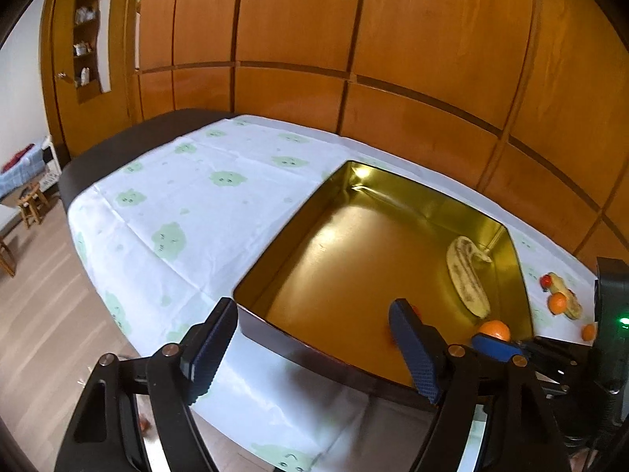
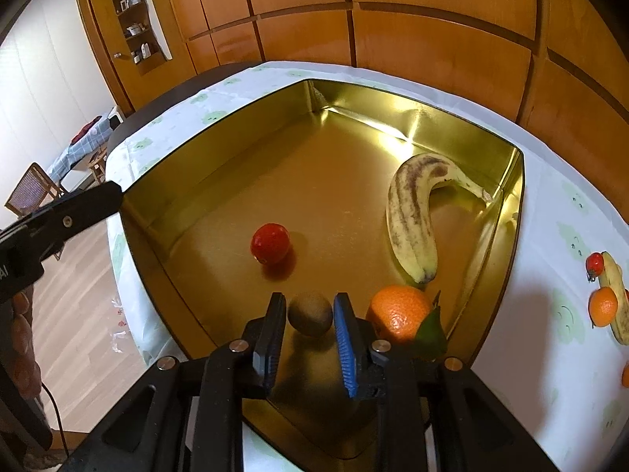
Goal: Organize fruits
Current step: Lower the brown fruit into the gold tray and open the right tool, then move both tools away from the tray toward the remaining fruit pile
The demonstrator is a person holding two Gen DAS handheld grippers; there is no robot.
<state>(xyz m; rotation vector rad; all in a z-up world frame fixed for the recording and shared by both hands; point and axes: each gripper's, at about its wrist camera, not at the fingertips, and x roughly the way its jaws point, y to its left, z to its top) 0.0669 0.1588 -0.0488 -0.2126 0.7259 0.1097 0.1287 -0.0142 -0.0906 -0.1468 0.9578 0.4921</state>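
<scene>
Bracketing a brown kiwi (image 2: 310, 312), the right gripper (image 2: 308, 316) stands with its jaws narrow; whether the pads press the fruit or sit just clear of it cannot be told from the right wrist view. The kiwi rests on the floor of the gold tin (image 2: 220, 181), close to its near wall. Just right of that gripper's blue pad lies an orange (image 2: 399, 312) with a green leaf (image 2: 430, 330), also inside the tin. Ahead and slightly left of the jaws sits a red tomato (image 2: 270, 243), apart from the other fruit. Farther ahead and to the right, a spotted banana (image 2: 412, 220) curves along the tin's right wall, its stem toward the far corner. Outside the tin, well right of the gripper on the white patterned tablecloth (image 2: 558, 212), lie a second banana (image 2: 615, 299), a smaller orange (image 2: 603, 306) touching it, and a small red fruit (image 2: 594, 262) at its far end.

The left gripper (image 1: 310, 348) hangs over the tin's near left corner with its jaws wide and nothing between them. Beyond the table stands a wall of wooden panels (image 1: 354, 19).
</scene>
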